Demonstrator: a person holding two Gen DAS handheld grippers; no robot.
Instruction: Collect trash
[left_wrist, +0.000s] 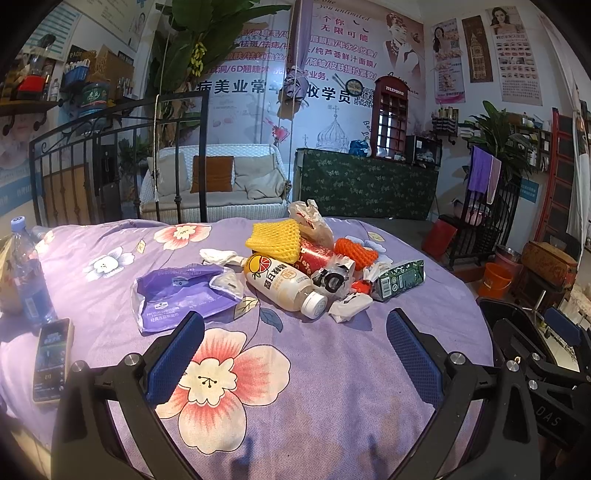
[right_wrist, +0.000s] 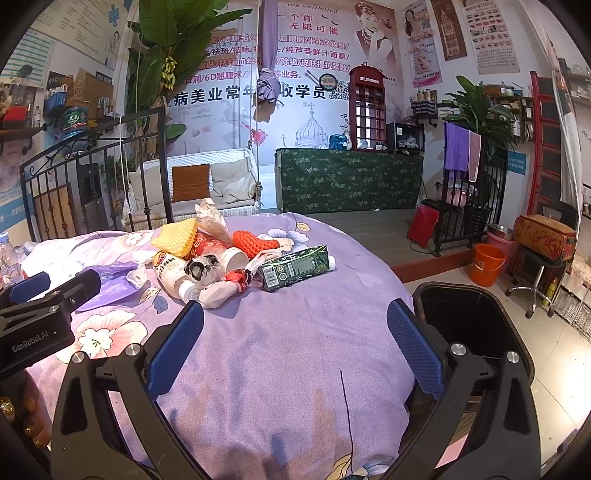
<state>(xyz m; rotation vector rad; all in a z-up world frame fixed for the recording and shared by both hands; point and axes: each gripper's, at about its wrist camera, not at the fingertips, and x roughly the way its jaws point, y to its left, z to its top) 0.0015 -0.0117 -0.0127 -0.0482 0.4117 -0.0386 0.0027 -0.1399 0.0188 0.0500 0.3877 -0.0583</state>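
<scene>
A pile of trash lies on the purple flowered bedspread (left_wrist: 295, 387): a white drink bottle (left_wrist: 284, 286), a green carton (left_wrist: 399, 280), yellow foam net (left_wrist: 275, 238), orange foam net (left_wrist: 356, 251), a red can (left_wrist: 314, 254), crumpled wrappers (left_wrist: 349, 304) and a purple tissue pack (left_wrist: 181, 291). The pile also shows in the right wrist view, with the bottle (right_wrist: 173, 277) and the carton (right_wrist: 295, 267). My left gripper (left_wrist: 295, 339) is open and empty, short of the pile. My right gripper (right_wrist: 295, 332) is open and empty over bare bedspread. A black bin (right_wrist: 476, 325) stands at the bed's right edge.
A phone (left_wrist: 51, 360) and a blue water bottle (left_wrist: 29, 277) lie at the bed's left. A black iron bed frame (left_wrist: 118, 158) stands behind. An orange bucket (right_wrist: 487, 264), a stool and a red bag stand on the floor to the right.
</scene>
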